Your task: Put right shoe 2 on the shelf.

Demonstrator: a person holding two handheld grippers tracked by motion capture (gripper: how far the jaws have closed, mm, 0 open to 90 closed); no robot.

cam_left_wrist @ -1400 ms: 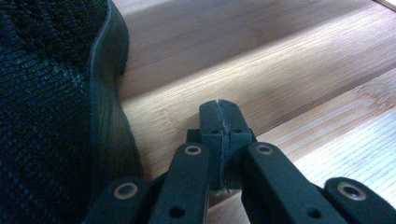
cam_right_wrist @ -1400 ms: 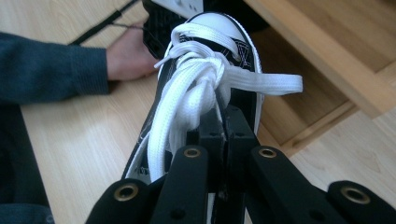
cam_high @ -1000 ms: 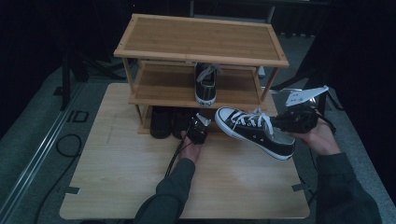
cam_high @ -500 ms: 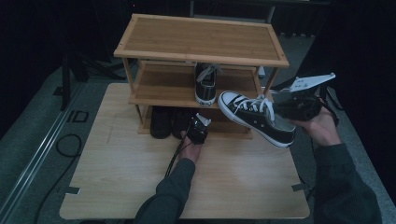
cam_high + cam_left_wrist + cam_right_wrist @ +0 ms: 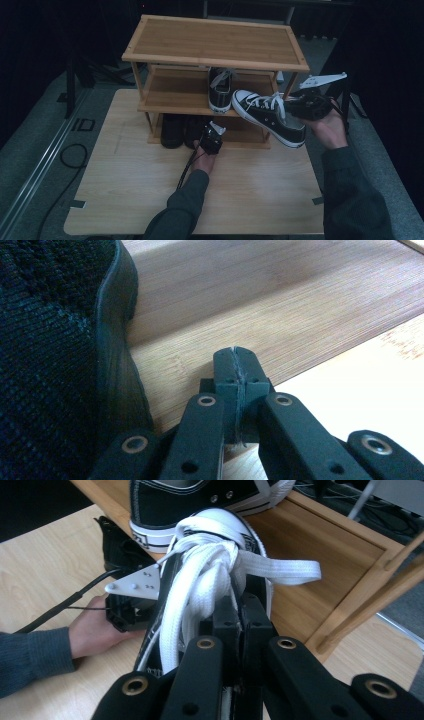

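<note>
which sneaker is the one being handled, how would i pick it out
Start at the three-tier bamboo shoe rack on the pale wooden table. At its right front corner, a black canvas low-top sneaker with white laces and white rubber toe cap is held in the air by the right gripper. Its twin stands on the middle shelf, and the plain black shoes sit on the bottom one.

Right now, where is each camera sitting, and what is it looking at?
High view: above the person's side of the table, looking forward and down at the shoe rack; both forearms and grippers show.
Left gripper view: rides the left gripper, jaws shut, beside a black knit shoe on the bottom shelf.
Right gripper view: rides the right gripper, shut on the sneaker.
High and right gripper views share that sneaker and the person's left hand.
</note>
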